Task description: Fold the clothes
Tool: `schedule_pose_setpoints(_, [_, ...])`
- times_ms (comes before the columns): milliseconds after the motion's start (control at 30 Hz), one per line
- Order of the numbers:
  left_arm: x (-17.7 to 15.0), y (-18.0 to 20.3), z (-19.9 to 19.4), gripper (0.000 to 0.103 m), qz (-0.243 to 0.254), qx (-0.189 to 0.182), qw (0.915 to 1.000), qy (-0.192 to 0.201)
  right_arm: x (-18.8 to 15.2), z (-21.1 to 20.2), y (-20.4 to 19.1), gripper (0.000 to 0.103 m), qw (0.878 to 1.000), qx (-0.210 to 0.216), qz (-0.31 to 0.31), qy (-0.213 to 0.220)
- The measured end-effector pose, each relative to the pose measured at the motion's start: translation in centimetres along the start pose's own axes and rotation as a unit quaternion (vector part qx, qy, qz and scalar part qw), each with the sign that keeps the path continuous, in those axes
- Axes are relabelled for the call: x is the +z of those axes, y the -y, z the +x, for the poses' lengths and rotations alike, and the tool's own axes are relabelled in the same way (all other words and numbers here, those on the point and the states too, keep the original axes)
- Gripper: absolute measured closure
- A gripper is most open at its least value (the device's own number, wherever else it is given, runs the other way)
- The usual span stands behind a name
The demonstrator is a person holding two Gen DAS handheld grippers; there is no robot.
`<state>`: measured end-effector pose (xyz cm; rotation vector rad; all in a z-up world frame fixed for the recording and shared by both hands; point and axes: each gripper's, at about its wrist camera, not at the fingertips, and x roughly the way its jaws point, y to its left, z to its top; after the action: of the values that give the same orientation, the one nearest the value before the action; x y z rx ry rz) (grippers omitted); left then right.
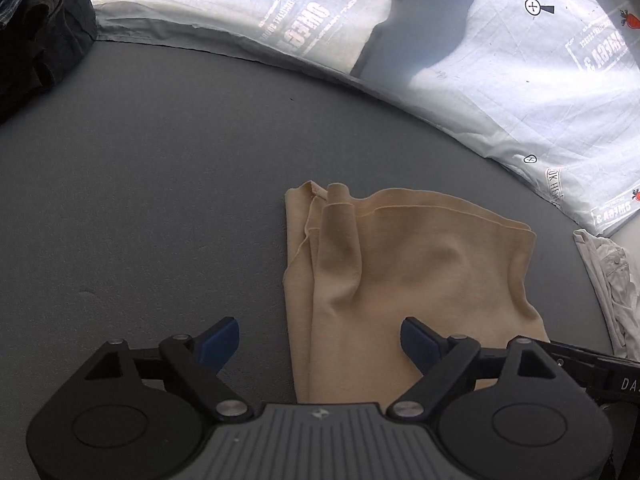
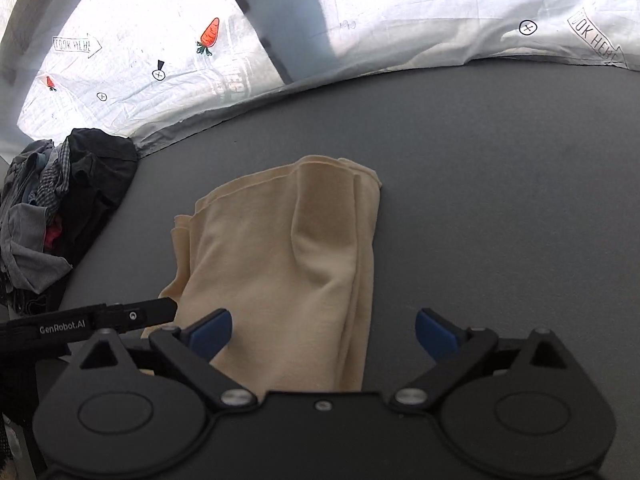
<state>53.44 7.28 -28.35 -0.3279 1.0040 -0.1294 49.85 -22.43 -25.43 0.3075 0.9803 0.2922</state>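
Observation:
A beige garment (image 1: 404, 276) lies folded into a narrow stack on the grey table (image 1: 160, 200). My left gripper (image 1: 320, 344) hovers open over the garment's near left edge, with nothing between its blue pads. In the right wrist view the same beige garment (image 2: 288, 264) stretches away from me. My right gripper (image 2: 324, 334) is open above its near right edge, holding nothing. The tip of the left gripper's finger (image 2: 152, 308) shows at the left, beside the garment's near corner.
A pile of dark and checked clothes (image 2: 60, 212) sits at the table's far left. A white crumpled garment (image 1: 612, 280) lies at the right edge. A white printed sheet (image 1: 520, 80) with carrot pictures hangs behind the table.

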Motion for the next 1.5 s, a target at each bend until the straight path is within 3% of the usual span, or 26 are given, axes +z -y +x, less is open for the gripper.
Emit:
schedule_pose_setpoints(100, [0.4,-0.4,0.7,0.009,0.006,-0.005,1.0000,0.001,0.3,1.0,-0.4,0.002,1.000,-0.007,-0.028,-0.009])
schedule_pose_setpoints(333, [1.8,0.4,2.0,0.008,0.045,-0.004,0.9989,0.009,2.5,3.7,0.3,0.003,0.999,-0.003,-0.030,-0.020])
schedule_pose_setpoints(467, [2.8,0.4,2.8,0.009,0.049,-0.025,0.9983,0.022,3.6,5.2,-0.5,0.010,0.998,-0.005,-0.053,-0.015])
schedule_pose_setpoints(533, [3.1,0.4,3.2,0.016,0.044,-0.043,0.9977,0.029,4.0,5.7,-1.0,0.014,0.998,-0.003,-0.067,-0.013])
schedule_pose_setpoints(600, [3.5,0.0,3.4,0.039,0.025,-0.068,0.9968,0.032,4.2,6.0,-1.5,0.030,0.997,0.000,-0.079,-0.010])
schedule_pose_setpoints(633, [3.6,-0.2,3.6,0.043,0.009,-0.079,0.9963,0.034,4.2,6.0,-1.7,0.036,0.996,0.000,-0.085,-0.008])
schedule_pose_setpoints(667, [3.6,-0.4,3.6,0.047,-0.003,-0.084,0.9958,0.036,4.1,6.0,-2.0,0.049,0.996,0.003,-0.089,-0.005])
schedule_pose_setpoints(700, [3.6,-0.6,3.7,0.058,-0.015,-0.090,0.9951,0.038,3.9,5.9,-2.3,0.055,0.996,0.011,-0.094,-0.003])
schedule_pose_setpoints(733, [3.5,-0.8,3.6,0.064,-0.027,-0.094,0.9945,0.038,3.8,5.6,-2.4,0.068,0.995,0.017,-0.095,0.000])
schedule_pose_setpoints(767, [3.4,-1.0,3.5,0.081,-0.041,-0.100,0.9935,0.038,3.7,5.1,-2.4,0.073,0.996,0.020,-0.091,0.005])
schedule_pose_setpoints(800, [3.2,-1.2,3.1,0.088,-0.057,-0.114,0.9911,0.039,3.6,4.7,-2.5,0.074,0.996,0.024,-0.087,0.009])
schedule_pose_setpoints(967, [2.1,0.0,-1.1,0.090,-0.054,-0.168,0.9816,0.072,3.2,1.5,-2.1,0.079,0.997,0.043,-0.046,0.037])
schedule_pose_setpoints(1233, [-1.2,3.4,-10.3,0.091,-0.028,-0.231,0.9633,0.134,-0.1,-8.0,-3.3,0.080,0.991,0.057,-0.012,0.124])
schedule_pose_setpoints(1400, [-3.0,5.8,-15.0,0.091,0.038,-0.239,0.9550,0.171,-2.3,-13.6,-4.3,0.080,0.984,0.049,0.011,0.171])
schedule_pose_setpoints(1500, [-3.7,7.2,-17.2,0.091,0.071,-0.260,0.9446,0.188,-3.1,-16.4,-4.5,0.080,0.979,0.040,0.028,0.196])
